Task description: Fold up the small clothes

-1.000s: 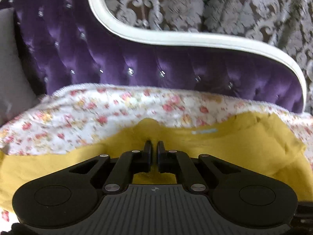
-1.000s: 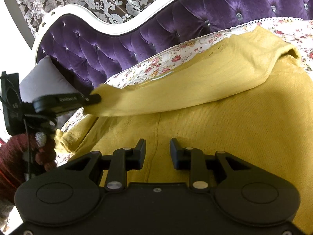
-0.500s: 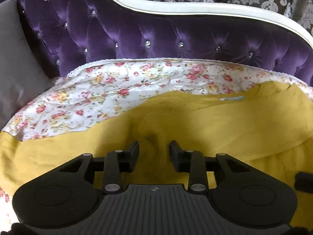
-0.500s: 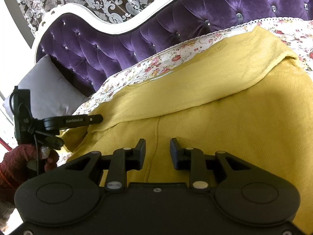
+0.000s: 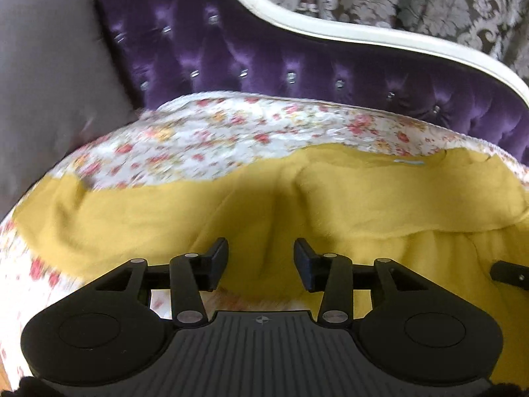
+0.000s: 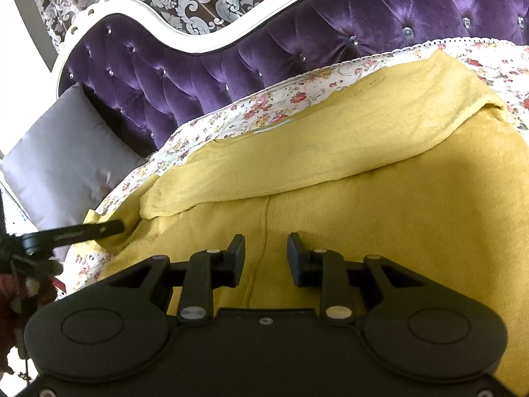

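Because both the left gripper (image 5: 261, 261) and right gripper (image 6: 266, 256) hovered with jaws apart and empty over the sweater (image 6: 380, 205), its loose folded flap risked slipping open.

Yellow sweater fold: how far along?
Done: one flap of the yellow sweater is laid across its body, with the edge lying flat on the floral bedspread.

In hand: nothing. The left tongs and right tongs are both open, empty, over the knit.

Left: the near part is unfolded, and the sweater covers much of the bedspread. I'd guess early to midway.
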Available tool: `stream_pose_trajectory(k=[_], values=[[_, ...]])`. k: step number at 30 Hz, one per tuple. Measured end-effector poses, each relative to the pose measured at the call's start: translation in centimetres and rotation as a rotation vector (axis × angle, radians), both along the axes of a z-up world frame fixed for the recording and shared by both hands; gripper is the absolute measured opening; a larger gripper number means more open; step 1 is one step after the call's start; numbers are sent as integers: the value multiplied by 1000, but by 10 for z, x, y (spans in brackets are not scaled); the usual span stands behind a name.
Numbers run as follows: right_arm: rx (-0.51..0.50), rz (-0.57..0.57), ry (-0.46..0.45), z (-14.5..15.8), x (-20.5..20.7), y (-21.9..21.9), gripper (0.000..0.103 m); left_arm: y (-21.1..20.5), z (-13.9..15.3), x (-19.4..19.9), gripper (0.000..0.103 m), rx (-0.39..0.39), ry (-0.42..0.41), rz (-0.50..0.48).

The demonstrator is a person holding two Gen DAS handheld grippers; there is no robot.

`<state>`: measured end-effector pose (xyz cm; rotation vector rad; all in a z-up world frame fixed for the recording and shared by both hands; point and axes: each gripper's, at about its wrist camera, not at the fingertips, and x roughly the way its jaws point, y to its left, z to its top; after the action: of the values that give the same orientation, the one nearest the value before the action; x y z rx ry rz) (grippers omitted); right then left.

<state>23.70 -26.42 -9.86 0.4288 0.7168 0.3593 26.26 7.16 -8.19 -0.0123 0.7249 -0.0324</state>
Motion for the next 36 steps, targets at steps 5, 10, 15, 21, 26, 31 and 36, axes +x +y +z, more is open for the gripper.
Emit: stream_pose_trajectory(k=[5, 10, 15, 21, 26, 31, 36], values=[[-53, 4, -8, 3, -1, 7, 39, 34, -2, -22, 42, -33, 3, 81], [-96, 11, -16, 5, -1, 14, 41, 77, -4, -34, 43, -69, -6, 166], [-142, 19, -25, 6, -2, 20, 43, 126, -6, -28, 45, -91, -25, 276], [-192, 54, -45, 9, -3, 30, 55, 173, -12, -6, 56, -131, -19, 382], [-233, 75, -51, 10, -3, 38, 60, 186, -19, 15, 62, -192, -10, 406], [-252, 83, -49, 11, -3, 40, 61, 181, -20, 36, 63, -197, -18, 381], [-260, 81, -49, 12, -3, 41, 61, 168, -24, 55, 58, -104, -22, 338]])
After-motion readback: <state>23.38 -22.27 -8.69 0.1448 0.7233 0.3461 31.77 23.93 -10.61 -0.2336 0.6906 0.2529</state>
